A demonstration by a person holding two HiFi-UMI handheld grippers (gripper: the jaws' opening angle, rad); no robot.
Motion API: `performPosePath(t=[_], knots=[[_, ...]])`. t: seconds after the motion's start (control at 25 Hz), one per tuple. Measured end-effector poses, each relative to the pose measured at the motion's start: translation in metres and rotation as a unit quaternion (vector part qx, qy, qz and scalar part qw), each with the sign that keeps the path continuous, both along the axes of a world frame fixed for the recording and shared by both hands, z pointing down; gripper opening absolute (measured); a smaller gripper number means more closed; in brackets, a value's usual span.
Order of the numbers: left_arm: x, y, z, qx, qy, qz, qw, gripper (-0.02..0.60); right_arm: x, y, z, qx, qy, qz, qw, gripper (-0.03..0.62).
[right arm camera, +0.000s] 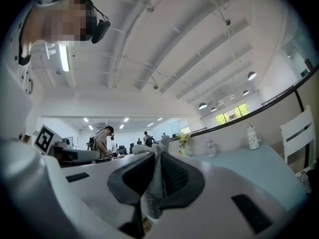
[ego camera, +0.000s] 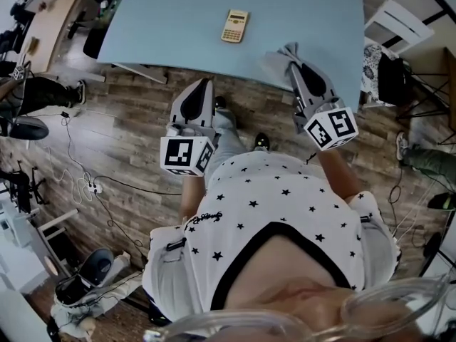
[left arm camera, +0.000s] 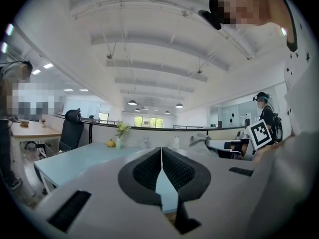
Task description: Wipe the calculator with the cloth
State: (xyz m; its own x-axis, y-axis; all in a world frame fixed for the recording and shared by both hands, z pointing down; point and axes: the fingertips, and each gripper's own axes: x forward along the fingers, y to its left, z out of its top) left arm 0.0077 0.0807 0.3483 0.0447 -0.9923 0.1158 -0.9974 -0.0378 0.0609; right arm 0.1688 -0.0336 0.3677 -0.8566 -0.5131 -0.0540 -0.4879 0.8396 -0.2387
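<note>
A beige calculator (ego camera: 234, 26) lies flat on the pale blue table (ego camera: 164, 20), well away from both grippers. My right gripper (ego camera: 293, 63) is over the table's near edge, shut on a grey cloth (ego camera: 276, 63) that bunches out past its tips; in the right gripper view the cloth (right arm camera: 155, 183) hangs pinched between the jaws. My left gripper (ego camera: 205, 84) hangs over the wooden floor just short of the table edge, jaws shut with nothing between them, as the left gripper (left arm camera: 161, 153) view shows.
Beyond the table stand a small vase with flowers (left arm camera: 119, 133) and an orange fruit (left arm camera: 110, 143). A white chair (ego camera: 399, 23) stands to the right of the table, a black office chair (left arm camera: 70, 128) to the left. Cables (ego camera: 78, 177) trail over the wooden floor.
</note>
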Motion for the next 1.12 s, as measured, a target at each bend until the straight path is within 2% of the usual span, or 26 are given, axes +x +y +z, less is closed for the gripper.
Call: performPosePath(t=[0.32,0.84,1.12], knots=[[-0.035,-0.05,-0.003,0.007,-0.007,0.045,0.9989,0.032,-0.026,-0.035,-0.004,0.008,0.005,0.041,0.999,0.034],[-0.11,-0.128,0.013,-0.006,0.015,0.097,0.9951,0.032,-0.094,-0.092,0.011,-0.01,0.029,0.093,0.995,0.033],[-0.138,-0.163,0.015,-0.006,0.031,0.132,0.9907,0.032,-0.116,-0.114,0.015,-0.016,0.044,0.136,0.99,0.033]])
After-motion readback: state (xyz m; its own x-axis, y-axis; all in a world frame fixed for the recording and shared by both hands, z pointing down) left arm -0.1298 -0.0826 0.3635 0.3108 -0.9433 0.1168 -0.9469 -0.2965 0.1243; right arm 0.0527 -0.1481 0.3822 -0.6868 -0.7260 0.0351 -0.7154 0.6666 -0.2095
